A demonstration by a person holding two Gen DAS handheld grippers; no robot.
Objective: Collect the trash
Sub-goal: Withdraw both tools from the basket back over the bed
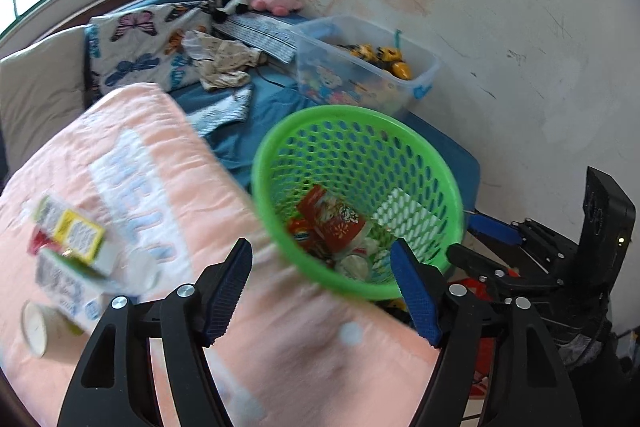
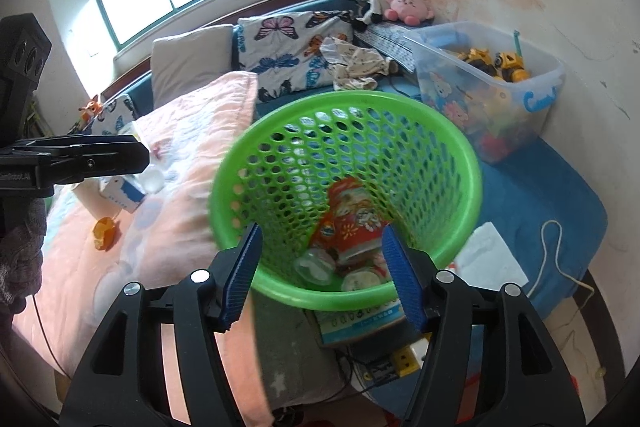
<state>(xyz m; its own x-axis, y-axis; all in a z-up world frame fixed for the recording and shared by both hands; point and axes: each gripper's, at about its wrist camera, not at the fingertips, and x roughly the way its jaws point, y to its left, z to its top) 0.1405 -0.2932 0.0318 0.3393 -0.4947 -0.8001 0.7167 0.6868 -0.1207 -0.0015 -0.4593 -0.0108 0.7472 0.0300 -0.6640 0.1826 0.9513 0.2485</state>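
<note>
A green mesh basket (image 1: 280, 219) (image 2: 460, 155) stands at the bed's edge, holding a red snack wrapper (image 1: 332, 219) (image 2: 352, 223) and other wrappers. My left gripper (image 1: 320, 291) is open and empty, just in front of the basket's near rim. My right gripper (image 2: 320, 275) is open and empty, its fingertips at the basket's near rim. On the pink blanket (image 1: 180, 187) (image 2: 192, 147) lie small cartons (image 1: 76, 239), a paper cup (image 1: 38, 327), a blue-white carton (image 2: 120, 193) and an orange peel (image 2: 105, 227).
A clear plastic toy bin (image 1: 360, 71) (image 2: 492, 87) sits by the wall behind the basket. Pillows (image 2: 192, 63), clothes and plush toys (image 2: 408, 7) lie on the blue bed. A white cloth (image 2: 492, 255) and cord lie right of the basket. The other gripper shows at each view's edge.
</note>
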